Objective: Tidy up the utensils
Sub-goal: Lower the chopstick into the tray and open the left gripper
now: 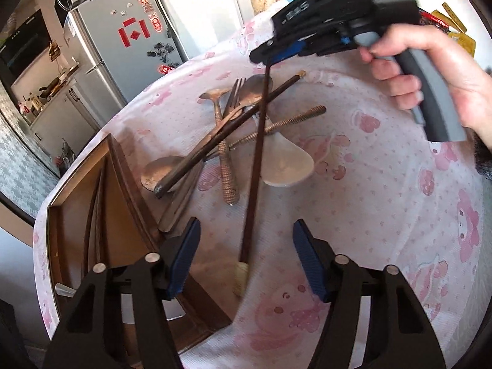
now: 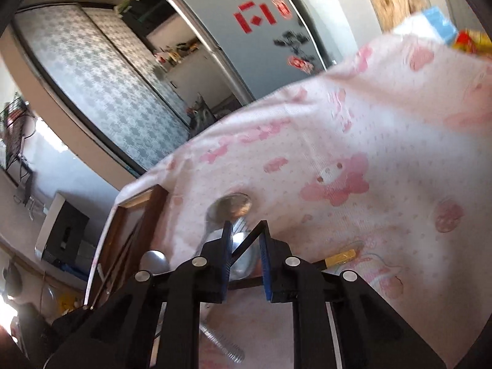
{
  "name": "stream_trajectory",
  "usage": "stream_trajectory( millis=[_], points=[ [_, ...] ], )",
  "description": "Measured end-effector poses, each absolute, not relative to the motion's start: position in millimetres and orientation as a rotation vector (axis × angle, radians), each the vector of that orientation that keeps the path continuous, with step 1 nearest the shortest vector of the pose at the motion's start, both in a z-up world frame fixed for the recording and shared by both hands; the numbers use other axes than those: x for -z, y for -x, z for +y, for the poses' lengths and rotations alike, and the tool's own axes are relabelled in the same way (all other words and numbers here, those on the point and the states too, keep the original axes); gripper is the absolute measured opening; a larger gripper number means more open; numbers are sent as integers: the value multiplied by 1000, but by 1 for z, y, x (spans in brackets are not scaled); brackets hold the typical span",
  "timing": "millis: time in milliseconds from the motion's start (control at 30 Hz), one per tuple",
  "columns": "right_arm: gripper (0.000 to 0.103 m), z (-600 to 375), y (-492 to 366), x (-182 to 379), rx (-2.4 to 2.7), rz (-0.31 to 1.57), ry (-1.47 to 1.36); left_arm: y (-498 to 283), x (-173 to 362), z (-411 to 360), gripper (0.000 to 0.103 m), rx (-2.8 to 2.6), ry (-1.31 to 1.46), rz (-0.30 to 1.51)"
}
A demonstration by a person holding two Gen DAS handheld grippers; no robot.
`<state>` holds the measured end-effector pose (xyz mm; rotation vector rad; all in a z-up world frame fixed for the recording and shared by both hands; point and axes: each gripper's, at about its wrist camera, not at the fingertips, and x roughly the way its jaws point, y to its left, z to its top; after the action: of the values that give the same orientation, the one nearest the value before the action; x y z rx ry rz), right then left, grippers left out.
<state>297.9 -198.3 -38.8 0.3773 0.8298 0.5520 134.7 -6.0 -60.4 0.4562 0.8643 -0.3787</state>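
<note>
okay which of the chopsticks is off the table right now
The dark chopstick pinched at its top end by the right gripper, hanging down steeply. The other two chopsticks lie across the utensil pile.

Dark chopstick [image 1: 258, 153] hangs tilted above crossed spoons, fork [image 1: 236, 98], chopstick pile.

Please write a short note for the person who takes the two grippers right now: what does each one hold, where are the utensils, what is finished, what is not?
Right gripper: shut on a dark chopstick, pinched at its top end; it hangs steeply, light tip near the tablecloth.
Left gripper: open, empty, hovering with the chopstick's lower end between its fingers.
Wooden tray: at the left table edge; thin dark sticks seem to lie inside, not clear.
Pile beside the tray: second chopstick, fork, metal spoons, two textured-handle pieces, pale spoon.
Done: little, at most.
Left: place the held chopstick, then sort the pile into the tray.
</note>
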Motion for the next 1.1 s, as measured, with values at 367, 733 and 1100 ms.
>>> stream_trajectory(
  millis=[367, 733, 1100],
  points=[
    [14, -201, -281, 6, -585, 764, -366, -131, 51, -11, 9, 390, -456, 853],
    [14, -152, -286, -42, -658, 718, -317, -126, 11, 25, 9, 350, -407, 786],
    [14, -53, -305, -31, -712, 774, -232, -134, 24, 101, 9, 239, -321, 851]
  ],
)
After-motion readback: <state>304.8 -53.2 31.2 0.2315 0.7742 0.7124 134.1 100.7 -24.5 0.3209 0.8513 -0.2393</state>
